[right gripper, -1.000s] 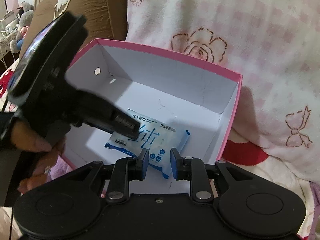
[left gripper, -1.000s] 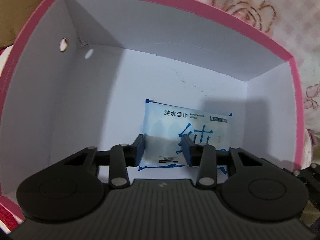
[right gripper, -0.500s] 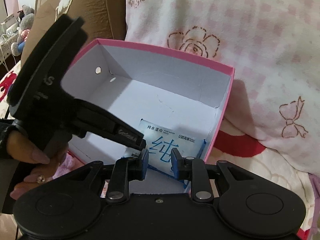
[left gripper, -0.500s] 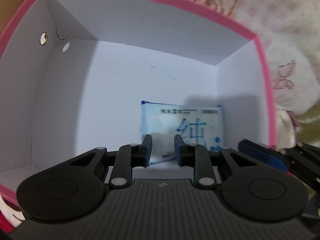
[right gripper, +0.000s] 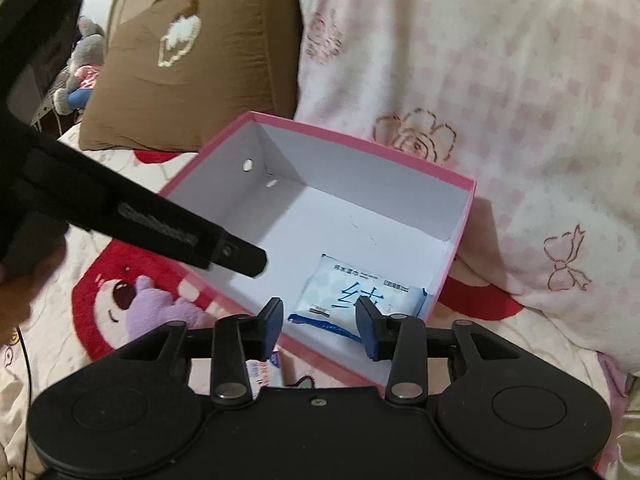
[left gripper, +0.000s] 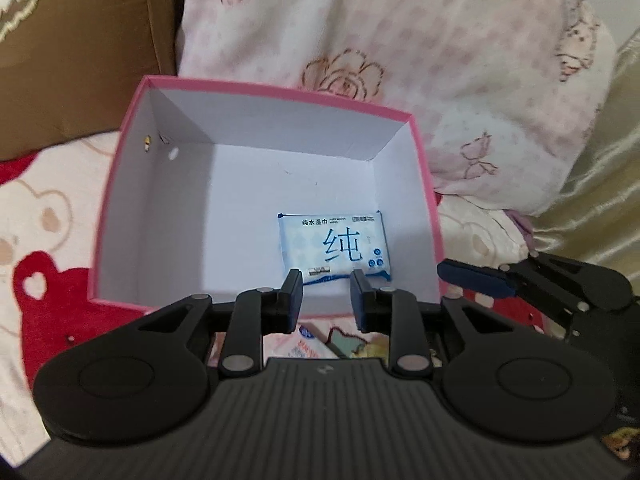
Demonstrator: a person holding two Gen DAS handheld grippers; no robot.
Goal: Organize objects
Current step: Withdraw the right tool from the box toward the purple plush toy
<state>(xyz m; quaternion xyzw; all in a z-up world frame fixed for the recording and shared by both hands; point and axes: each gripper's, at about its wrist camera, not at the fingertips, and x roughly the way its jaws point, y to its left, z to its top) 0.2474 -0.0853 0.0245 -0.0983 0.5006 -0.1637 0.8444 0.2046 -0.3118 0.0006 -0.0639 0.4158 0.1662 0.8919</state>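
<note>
A pink box (left gripper: 280, 90) with a white inside stands open on the bed, also seen in the right wrist view (right gripper: 360, 140). One blue-and-white wet wipes pack (left gripper: 336, 246) lies flat on its floor near the right wall (right gripper: 356, 296). My left gripper (left gripper: 326, 296) hovers above the box's near rim, jaws close together with nothing between them. My right gripper (right gripper: 320, 320) hangs over the near corner; its jaws are opening and hold nothing. One of its blue fingers (left gripper: 472, 280) shows beside the box.
A small pink packet (left gripper: 308, 340) and other bits lie on the bed just in front of the box. A brown pillow (right gripper: 192, 60) and a pink floral blanket (left gripper: 400, 60) rise behind it. Bear-print bedding (right gripper: 132, 296) spreads to the left. A hand (right gripper: 16, 292) holds the left gripper.
The left gripper has lifted up and back out of the box, leaving the wipes pack on the floor. The right gripper's jaws have spread apart and it has drawn back a little.
</note>
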